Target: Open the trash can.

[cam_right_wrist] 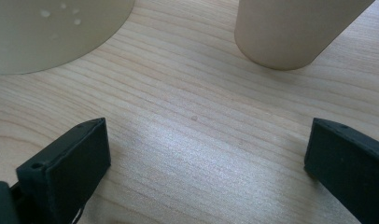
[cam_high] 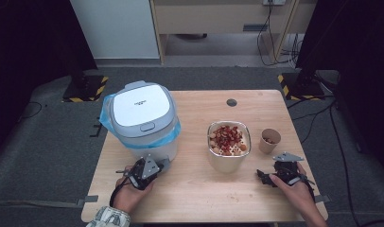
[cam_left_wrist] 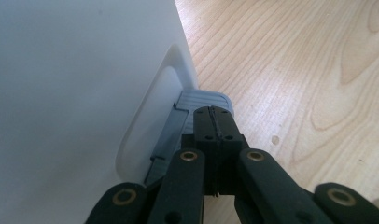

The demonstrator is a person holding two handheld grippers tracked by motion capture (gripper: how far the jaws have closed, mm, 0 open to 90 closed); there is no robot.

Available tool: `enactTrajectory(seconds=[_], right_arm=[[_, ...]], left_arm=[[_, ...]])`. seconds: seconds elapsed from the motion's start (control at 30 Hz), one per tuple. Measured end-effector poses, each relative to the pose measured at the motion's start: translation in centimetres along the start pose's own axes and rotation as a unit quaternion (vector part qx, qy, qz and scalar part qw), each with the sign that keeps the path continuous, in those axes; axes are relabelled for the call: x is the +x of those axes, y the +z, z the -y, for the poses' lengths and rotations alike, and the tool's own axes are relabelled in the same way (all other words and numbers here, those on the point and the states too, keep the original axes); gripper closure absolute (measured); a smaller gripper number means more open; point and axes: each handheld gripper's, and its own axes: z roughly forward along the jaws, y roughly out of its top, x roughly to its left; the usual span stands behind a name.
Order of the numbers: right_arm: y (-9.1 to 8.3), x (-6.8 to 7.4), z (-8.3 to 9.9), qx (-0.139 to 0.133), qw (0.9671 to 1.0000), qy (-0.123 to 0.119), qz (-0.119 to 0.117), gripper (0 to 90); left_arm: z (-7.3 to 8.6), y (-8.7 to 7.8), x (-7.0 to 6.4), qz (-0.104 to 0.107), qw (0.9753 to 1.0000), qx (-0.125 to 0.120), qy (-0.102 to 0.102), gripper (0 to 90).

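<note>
Left tool (cam_high: 158,166), jaws pressed together, sits at the grey pedal (cam_left_wrist: 204,100) at the base of the white lidded bin (cam_high: 142,118), near the bench's (cam_high: 195,194) left edge. Likely step: press pedal to pop the lid; push straight down, centred, don't slip off. Bowl (cam_high: 229,142) and paper cup (cam_high: 269,140) sit toward the right edge; right tool (cam_high: 262,176) gapes wide, holding nothing.

Lid (cam_high: 141,109) print — too small, no legible txt

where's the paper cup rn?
High view: the paper cup stands on the table's right side, just right of the steel bowl of red and tan pieces, beyond the right gripper.
</note>
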Motion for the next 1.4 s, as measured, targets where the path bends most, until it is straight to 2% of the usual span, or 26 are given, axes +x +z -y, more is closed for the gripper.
enactTrajectory(seconds=[0.23, 0.33, 0.37, 0.47, 0.5, 0.57, 1.17, 1.4], right_arm=[[0.0, 0.0, 0.0, 0.0, 1.0, -0.002, -0.001, 0.5], [0.0, 0.0, 0.0, -0.001, 1.0, -0.002, -0.001, 0.5], [0.0, 0.0, 0.0, -0.001, 1.0, -0.001, -0.001, 0.5], [0.0, 0.0, 0.1, -0.001, 1.0, -0.001, -0.001, 0.5], [-0.1, 0.0, 0.1, -0.001, 1.0, -0.003, -0.001, 0.5], [-0.1, 0.0, 0.1, 0.0, 1.0, -0.001, -0.001, 0.5], [-0.1, 0.0, 0.1, 0.0, 1.0, -0.001, -0.001, 0.5], [-0.1, 0.0, 0.1, 0.0, 1.0, -0.001, -0.001, 0.5]], left_arm=[[-0.3, 0.9, -0.2, -0.01, 0.9998, 0.005, 0.014, 89.7], [-0.2, 1.0, -0.2, -0.01, 0.9999, 0.007, 0.008, 89.8], [-0.2, 1.0, -0.1, -0.005, 1.0, 0.006, -0.003, 89.7], [-0.1, 1.0, -0.1, -0.004, 1.0, 0.008, -0.004, 89.8], [0.0, 1.0, 0.0, 0.0, 0.9999, 0.005, -0.012, 89.8], [0.0, 1.0, 0.1, 0.002, 0.9999, 0.005, -0.015, 89.8], [0.2, 1.2, 0.0, 0.002, 0.9999, 0.01, -0.013, 89.9], [0.3, 1.5, 0.0, 0.008, 0.9997, 0.015, -0.016, 89.9]])
